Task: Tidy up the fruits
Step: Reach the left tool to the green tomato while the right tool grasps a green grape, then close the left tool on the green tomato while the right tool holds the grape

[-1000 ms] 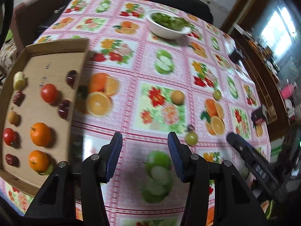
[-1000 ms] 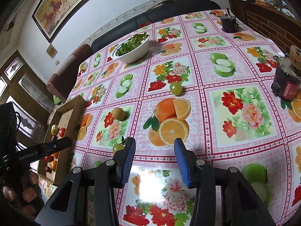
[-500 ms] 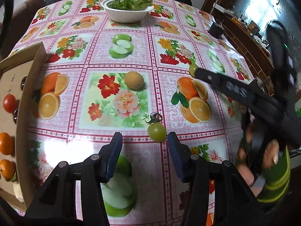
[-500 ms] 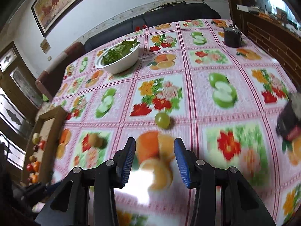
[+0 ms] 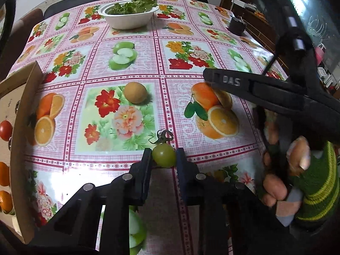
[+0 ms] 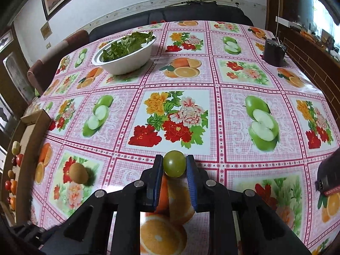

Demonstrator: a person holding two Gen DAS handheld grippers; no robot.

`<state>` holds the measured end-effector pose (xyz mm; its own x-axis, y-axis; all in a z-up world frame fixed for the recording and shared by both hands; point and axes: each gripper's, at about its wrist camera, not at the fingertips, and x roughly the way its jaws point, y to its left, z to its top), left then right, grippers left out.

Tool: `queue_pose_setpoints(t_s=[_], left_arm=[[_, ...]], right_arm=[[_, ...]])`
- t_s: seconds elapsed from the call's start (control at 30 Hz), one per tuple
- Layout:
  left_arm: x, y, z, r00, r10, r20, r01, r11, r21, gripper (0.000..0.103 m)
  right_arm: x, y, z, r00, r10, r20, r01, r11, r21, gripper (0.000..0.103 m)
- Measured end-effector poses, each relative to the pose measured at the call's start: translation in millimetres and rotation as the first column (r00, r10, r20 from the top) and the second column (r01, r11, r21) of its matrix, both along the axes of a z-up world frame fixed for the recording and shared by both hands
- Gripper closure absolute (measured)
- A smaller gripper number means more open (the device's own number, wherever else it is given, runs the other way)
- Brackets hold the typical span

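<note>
A: Left gripper (image 5: pixel 164 152): state?

B: Narrow, closed on the green tomato (image 5: pixel 164 159). Pads against both sides, calyx pointing away. Apparently down on the tablecloth (image 5: pixel 191 48), near its front edge, well apart from the box (image 5: pixel 23 127) at the left.

A: And the right gripper (image 6: pixel 174 157)?

B: Closed as well, on a green fruit (image 6: pixel 174 165), smooth, with no stem in view. Hard to tell whether lifted or touching the cloth.

A: Handling?

B: Probably light, both of them. Unripe by the colour, so likely firm, yet thin in the skin: better not to squeeze harder. Round and glossy too, so apt to slip out or roll away if tilted.

A: Where to take hold?

B: Across the widest part, as now. Never by the calyx, too weak for that.

A: Left to do?

B: Seemingly to carry both over to the box, beside the fruits (image 5: pixel 5 127) already inside, and to set down gently, not to drop. After that, perhaps to fetch the brown fruit (image 5: pixel 135 92), lying alone farther on the cloth.
</note>
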<state>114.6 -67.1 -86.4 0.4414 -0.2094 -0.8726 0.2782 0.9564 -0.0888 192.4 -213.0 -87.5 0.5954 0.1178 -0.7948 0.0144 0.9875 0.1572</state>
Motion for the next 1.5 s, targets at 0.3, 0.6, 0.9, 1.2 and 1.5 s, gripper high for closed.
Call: queue_pose_setpoints(t_s=[0.3,0.6,0.9,1.2,1.5], left_arm=[[-8.1,31.8,20.8,0.995,0.088,0.047,-0.089,0.996,0.016,0.083],[-22.5,64.5,38.0,0.985,0.154,0.081,-0.155,0.988,0.011,0.083],[-32.6,87.1,44.7,0.977,0.190,0.096,-0.191,0.982,0.000,0.083],[-35.6,102.1,44.1,0.972,0.215,0.089,-0.215,0.977,-0.015,0.083],[-36.5,118.0,44.2,0.968,0.239,0.078,-0.237,0.971,-0.035,0.083]], right_arm=[[-44.9,1.2,21.1,1.000,0.008,0.027,-0.011,0.990,0.138,0.080],[-80.8,26.9,38.3,0.997,0.069,0.042,-0.076,0.975,0.210,0.080],[-96.0,51.3,46.5,0.993,0.110,0.045,-0.117,0.968,0.222,0.080],[-101.6,67.5,50.4,0.990,0.137,0.044,-0.143,0.965,0.220,0.081],[-104.5,72.2,51.0,0.988,0.149,0.039,-0.154,0.963,0.220,0.081]])
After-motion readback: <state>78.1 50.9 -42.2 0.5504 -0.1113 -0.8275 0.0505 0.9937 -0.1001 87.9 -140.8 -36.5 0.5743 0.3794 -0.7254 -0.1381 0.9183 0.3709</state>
